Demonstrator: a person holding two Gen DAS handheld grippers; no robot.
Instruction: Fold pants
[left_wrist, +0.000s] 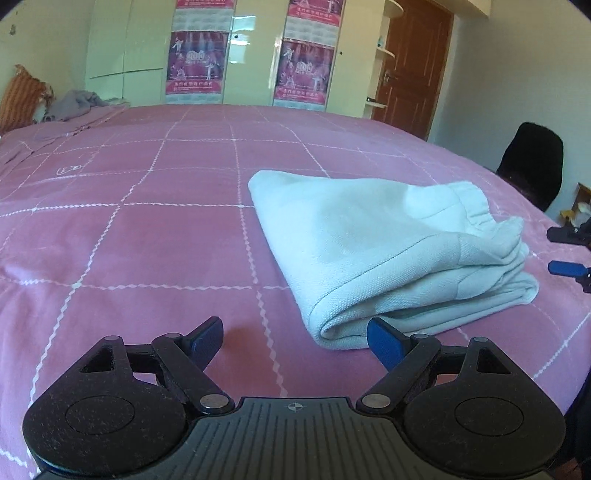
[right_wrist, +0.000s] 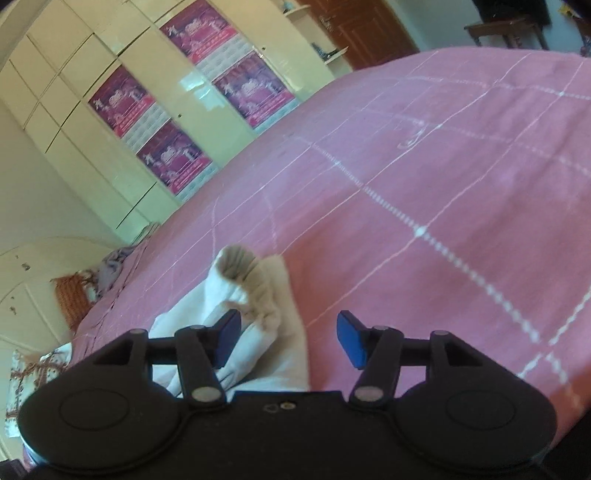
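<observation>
We see the folded pants lie just ahead-right of our left gripper (empty, released); our right gripper, also released, hovers at their waistband end.

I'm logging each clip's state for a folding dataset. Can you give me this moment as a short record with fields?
surface: pink checked bedspread
garment: pale pants, folded into a compact stack, waistband on top at its right end
left gripper: open, empty, low over the bedspread at the stack's near fold
right gripper: open, empty, over the stack's waistband end
background: cream wardrobe with posters, brown door
fold status: looks complete
</observation>
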